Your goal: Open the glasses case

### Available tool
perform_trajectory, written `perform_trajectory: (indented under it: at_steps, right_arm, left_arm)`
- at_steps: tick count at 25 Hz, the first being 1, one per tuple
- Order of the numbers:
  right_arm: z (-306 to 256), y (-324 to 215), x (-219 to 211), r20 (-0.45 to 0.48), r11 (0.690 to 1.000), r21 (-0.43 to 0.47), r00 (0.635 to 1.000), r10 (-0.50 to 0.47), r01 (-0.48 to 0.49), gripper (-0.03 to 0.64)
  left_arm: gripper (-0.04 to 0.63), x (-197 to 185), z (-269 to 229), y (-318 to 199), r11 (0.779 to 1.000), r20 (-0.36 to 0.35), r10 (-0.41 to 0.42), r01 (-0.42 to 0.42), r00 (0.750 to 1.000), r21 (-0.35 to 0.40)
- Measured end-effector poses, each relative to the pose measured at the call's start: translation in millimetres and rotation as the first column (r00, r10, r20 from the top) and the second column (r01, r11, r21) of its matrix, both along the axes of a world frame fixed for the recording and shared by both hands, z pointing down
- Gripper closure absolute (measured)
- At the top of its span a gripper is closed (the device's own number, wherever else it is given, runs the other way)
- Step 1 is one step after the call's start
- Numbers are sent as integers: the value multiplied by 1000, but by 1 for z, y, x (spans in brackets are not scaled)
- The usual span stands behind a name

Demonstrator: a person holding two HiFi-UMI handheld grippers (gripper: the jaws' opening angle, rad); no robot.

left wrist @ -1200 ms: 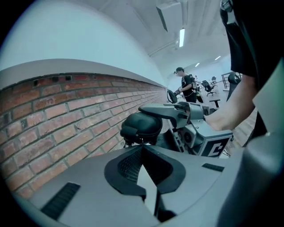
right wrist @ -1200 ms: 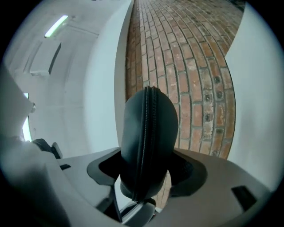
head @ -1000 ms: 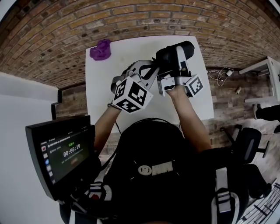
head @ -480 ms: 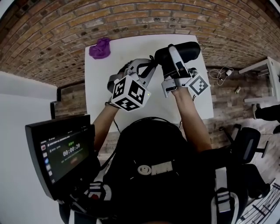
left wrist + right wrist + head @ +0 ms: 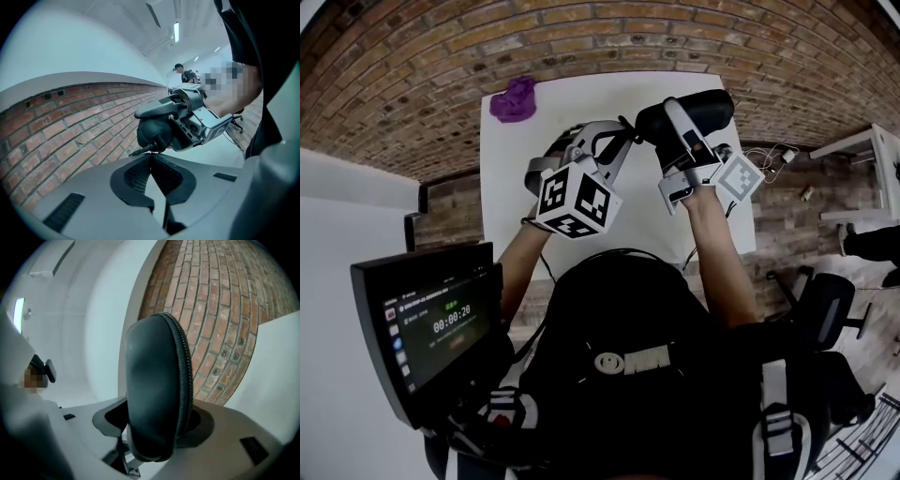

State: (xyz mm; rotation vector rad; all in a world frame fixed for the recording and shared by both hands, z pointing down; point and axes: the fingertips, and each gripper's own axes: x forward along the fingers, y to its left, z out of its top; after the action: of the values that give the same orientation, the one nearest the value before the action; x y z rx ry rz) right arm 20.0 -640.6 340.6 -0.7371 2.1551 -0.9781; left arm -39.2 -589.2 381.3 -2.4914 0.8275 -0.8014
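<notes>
My right gripper (image 5: pixel 677 127) holds a black zippered glasses case (image 5: pixel 692 112) above the white table (image 5: pixel 514 192). In the right gripper view the case (image 5: pixel 157 380) stands on end between the jaws, its zipper (image 5: pixel 186 362) running along the right edge. The right gripper (image 5: pixel 157 432) has just been closing its jaws, with the case between them. My left gripper (image 5: pixel 623 142) is shut, its tips (image 5: pixel 151 155) pinching the thin zipper pull (image 5: pixel 143 151) at the end of the case (image 5: pixel 157 132). The right gripper (image 5: pixel 199 123) shows behind the case there.
A crumpled purple cloth (image 5: pixel 514 100) lies at the table's far left corner. A brick floor (image 5: pixel 412 84) surrounds the table. A monitor (image 5: pixel 431 323) stands at the near left. Cables (image 5: pixel 773 157) and a white bench (image 5: pixel 862 145) are to the right.
The right gripper has rolled and swung to the right with the case in it, so the case now lies more crosswise. The left gripper has stayed at the case's end.
</notes>
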Motion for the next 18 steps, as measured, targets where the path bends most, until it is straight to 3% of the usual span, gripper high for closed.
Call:
perform_trajectory:
  at_steps: [6,10,18]
  right_arm:
    - [-3,13,-12,-241,993,94,969,-48,73,347]
    - [3,23,-27,-467,977,138,881,-79,161,348]
    - [29,32,-37,-588,944,-2,763,-269,331,359]
  left_arm:
    - [591,-2,4,3,999,54,29,-30,998,12]
    - [591,-2,15,9,997,137,68,-73,988,26]
    - [584,-2,18,15,990,212,112,-127,971,60]
